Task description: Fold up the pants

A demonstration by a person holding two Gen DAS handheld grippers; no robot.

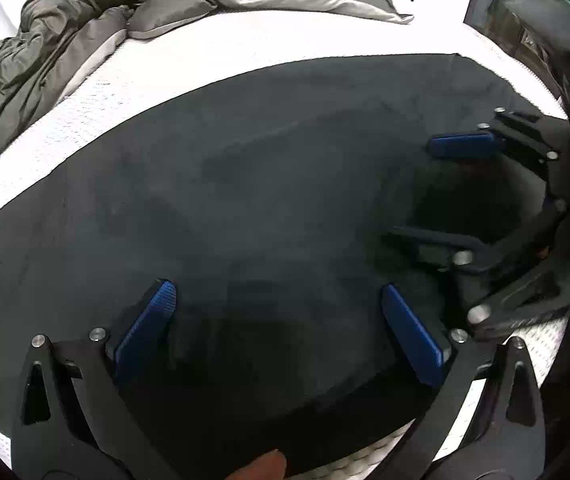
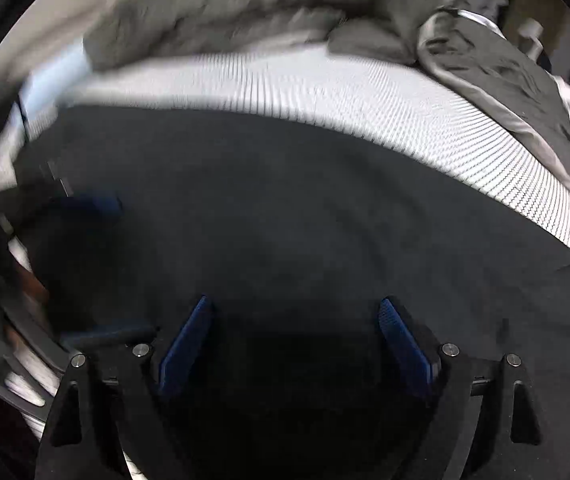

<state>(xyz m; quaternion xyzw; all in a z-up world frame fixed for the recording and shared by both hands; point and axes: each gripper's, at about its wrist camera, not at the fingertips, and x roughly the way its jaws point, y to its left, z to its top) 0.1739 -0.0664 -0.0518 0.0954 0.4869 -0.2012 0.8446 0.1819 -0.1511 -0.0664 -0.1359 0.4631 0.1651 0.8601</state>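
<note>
Looking down the left wrist: left gripper point(image 1: 279, 326) spread wide, empty, over dark pants point(image 1: 245, 184) flat on white mattress point(image 1: 85, 108). Right wrist: right gripper point(image 2: 295, 338) likewise released above pants point(image 2: 305, 208), grey duvet point(image 2: 245, 12) behind.

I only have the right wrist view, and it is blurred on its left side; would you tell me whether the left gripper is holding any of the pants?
Observer: No. In the left wrist view the left gripper stands open above the dark pants, and nothing is pinched between its blue pads.
Operator: Thank you. Is my right gripper visible from there?
Observer: Yes, the right gripper shows at the right of that view, open over the pants, with one blue pad facing the camera.
Operator: Anything near the bottom edge?
Observer: A fingertip of the person shows below the pants, at the white mattress edge.
</note>
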